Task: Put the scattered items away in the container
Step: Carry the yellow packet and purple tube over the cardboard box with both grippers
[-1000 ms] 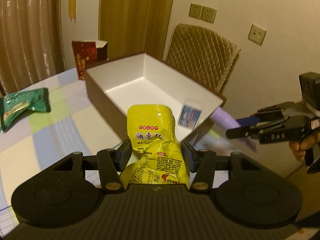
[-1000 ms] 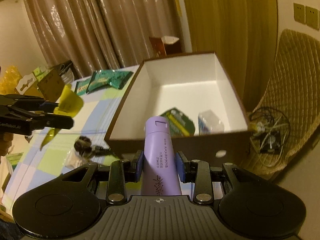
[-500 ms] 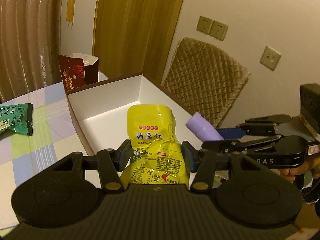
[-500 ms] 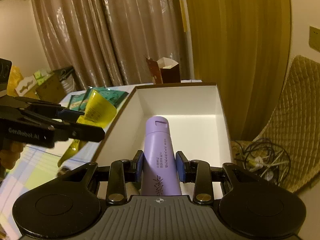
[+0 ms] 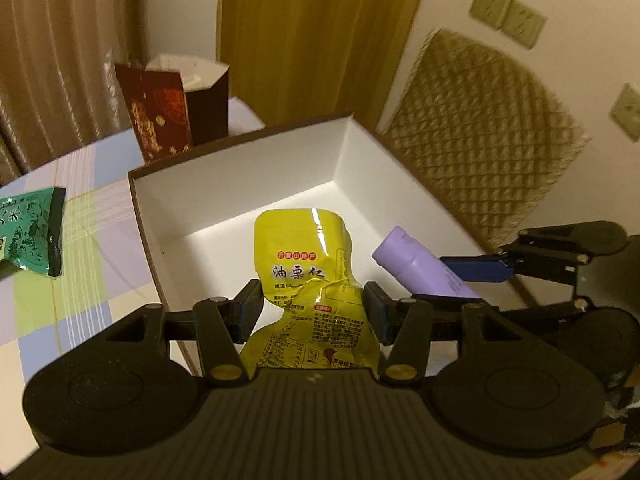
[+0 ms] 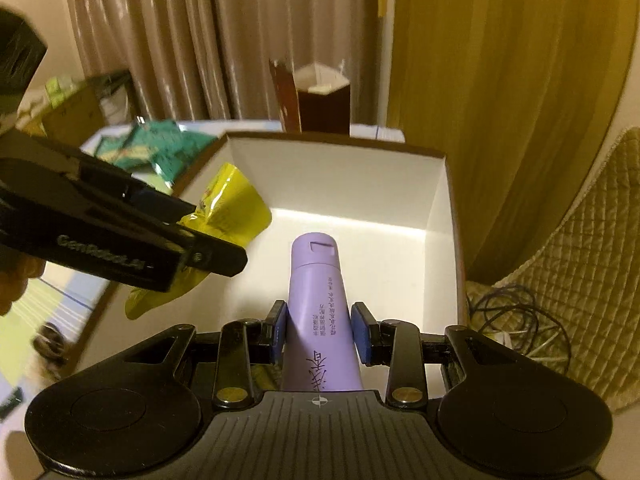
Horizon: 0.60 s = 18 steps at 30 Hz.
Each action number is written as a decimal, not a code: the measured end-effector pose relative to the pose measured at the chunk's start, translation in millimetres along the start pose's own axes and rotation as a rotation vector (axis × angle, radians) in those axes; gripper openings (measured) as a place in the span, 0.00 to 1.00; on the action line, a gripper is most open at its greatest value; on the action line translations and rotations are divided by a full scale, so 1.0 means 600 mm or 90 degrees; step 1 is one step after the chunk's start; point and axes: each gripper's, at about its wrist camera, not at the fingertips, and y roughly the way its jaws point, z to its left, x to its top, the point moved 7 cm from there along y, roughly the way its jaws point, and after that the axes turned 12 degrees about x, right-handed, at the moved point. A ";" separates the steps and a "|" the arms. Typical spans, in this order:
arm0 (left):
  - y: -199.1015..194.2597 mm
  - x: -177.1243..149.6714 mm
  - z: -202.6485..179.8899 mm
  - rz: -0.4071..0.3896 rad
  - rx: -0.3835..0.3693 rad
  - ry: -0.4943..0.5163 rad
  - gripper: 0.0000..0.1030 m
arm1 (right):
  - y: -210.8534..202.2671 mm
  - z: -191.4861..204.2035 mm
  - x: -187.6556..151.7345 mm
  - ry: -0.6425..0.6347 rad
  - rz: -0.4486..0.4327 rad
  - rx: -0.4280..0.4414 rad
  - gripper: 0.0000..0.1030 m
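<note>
Both claws now farther over the box (image 5: 240, 168), left claw (image 5: 312, 308) clamping yellow packet (image 5: 304, 264), right claw (image 6: 319, 328) purple tube (image 6: 320, 304).

Crinkly yellow snack pouch (image 5: 310, 280) pinched between left fingers (image 5: 249, 312), purple tube (image 6: 320, 312) clamped between right ones, both poking over the white-lined box (image 5: 240, 184).

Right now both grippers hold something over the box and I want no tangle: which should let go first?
Probably right: its purple tube points into the box over bare floor, while the left gripper holds the yellow pouch nearer the wall.
</note>
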 end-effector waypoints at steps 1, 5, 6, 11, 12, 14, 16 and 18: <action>0.012 0.000 0.002 0.011 0.006 0.001 0.49 | 0.009 -0.004 0.001 -0.006 0.009 -0.003 0.31; 0.054 0.004 0.002 0.039 0.027 0.011 0.49 | 0.037 -0.017 0.000 -0.023 0.041 -0.009 0.31; 0.062 0.003 0.001 0.046 0.031 0.013 0.49 | 0.044 -0.021 -0.002 -0.025 0.049 -0.010 0.31; 0.096 -0.002 -0.008 0.069 0.050 0.041 0.51 | 0.069 -0.032 -0.008 -0.038 0.076 -0.013 0.31; 0.101 -0.003 -0.010 0.074 0.052 0.044 0.52 | 0.072 -0.034 -0.009 -0.042 0.081 -0.013 0.31; 0.112 -0.005 -0.011 0.083 0.059 0.047 0.55 | 0.077 -0.036 -0.012 -0.050 0.087 -0.017 0.31; 0.122 -0.005 -0.010 0.090 0.066 0.046 0.59 | 0.081 -0.041 -0.016 -0.050 0.092 -0.018 0.31; 0.127 -0.006 -0.010 0.092 0.068 0.051 0.60 | 0.081 -0.044 -0.019 -0.047 0.094 -0.017 0.31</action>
